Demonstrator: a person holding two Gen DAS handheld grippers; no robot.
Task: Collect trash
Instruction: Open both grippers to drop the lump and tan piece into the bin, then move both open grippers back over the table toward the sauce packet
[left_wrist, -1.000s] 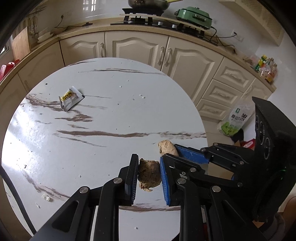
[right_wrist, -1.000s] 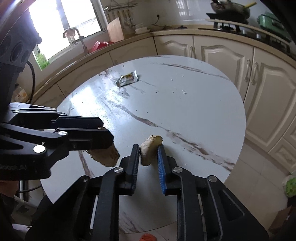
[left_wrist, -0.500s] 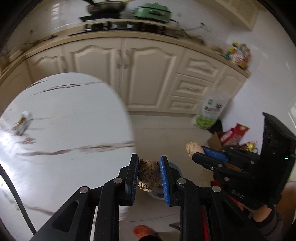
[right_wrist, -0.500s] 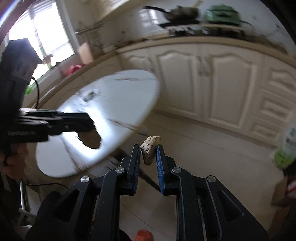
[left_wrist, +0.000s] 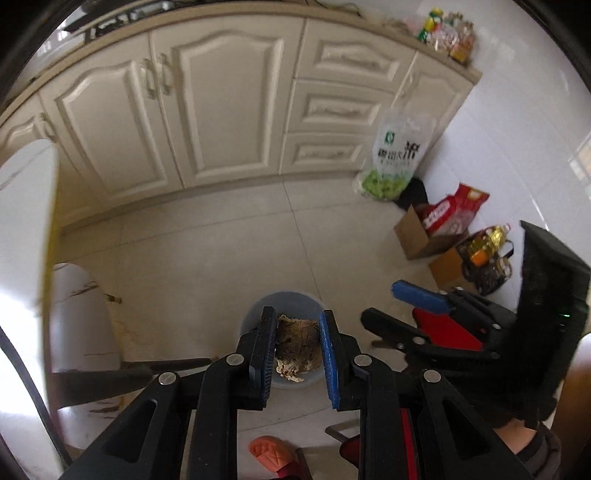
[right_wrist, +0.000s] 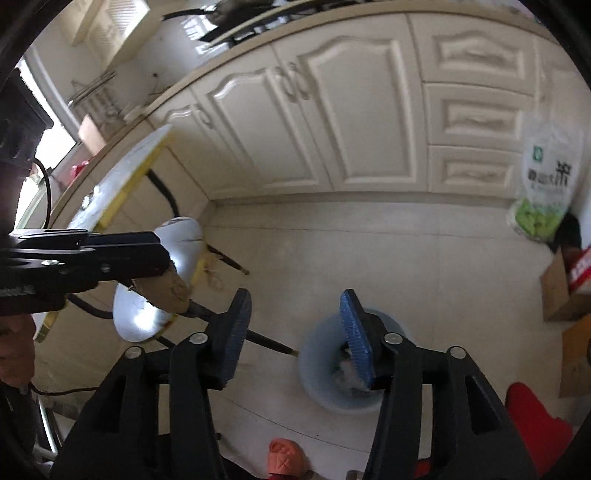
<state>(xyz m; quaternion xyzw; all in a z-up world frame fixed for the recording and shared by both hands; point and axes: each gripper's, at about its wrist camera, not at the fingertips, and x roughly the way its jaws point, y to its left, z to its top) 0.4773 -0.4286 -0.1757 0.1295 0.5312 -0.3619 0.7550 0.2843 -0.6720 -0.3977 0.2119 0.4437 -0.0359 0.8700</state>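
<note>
My left gripper (left_wrist: 298, 321) is shut on a brown crumpled lump (left_wrist: 297, 347), held right over a pale blue bin (left_wrist: 284, 297) on the floor. In the right wrist view the left gripper (right_wrist: 164, 264) comes in from the left with the lump (right_wrist: 168, 290) hanging under its tips. My right gripper (right_wrist: 295, 332) hovers over the bin (right_wrist: 317, 369), jaws opening, nothing between them. The left wrist view shows the right gripper (left_wrist: 382, 302) at the right, just beyond the bin's rim. Something pale lies in the bin; I cannot tell what.
Cream cabinets (left_wrist: 221, 110) line the far side. The white table edge (left_wrist: 26, 206) and a marbled stool (left_wrist: 81, 314) stand left. A bag of greens (left_wrist: 395, 162), cardboard boxes (left_wrist: 417, 236) and red packs sit at the right wall. An orange slipper (left_wrist: 269, 452) lies near the bin.
Both grippers swung off the table and down over the floor bin. The right gripper let go: its pale lump is gone from the jaws. The left still holds its lump.
</note>
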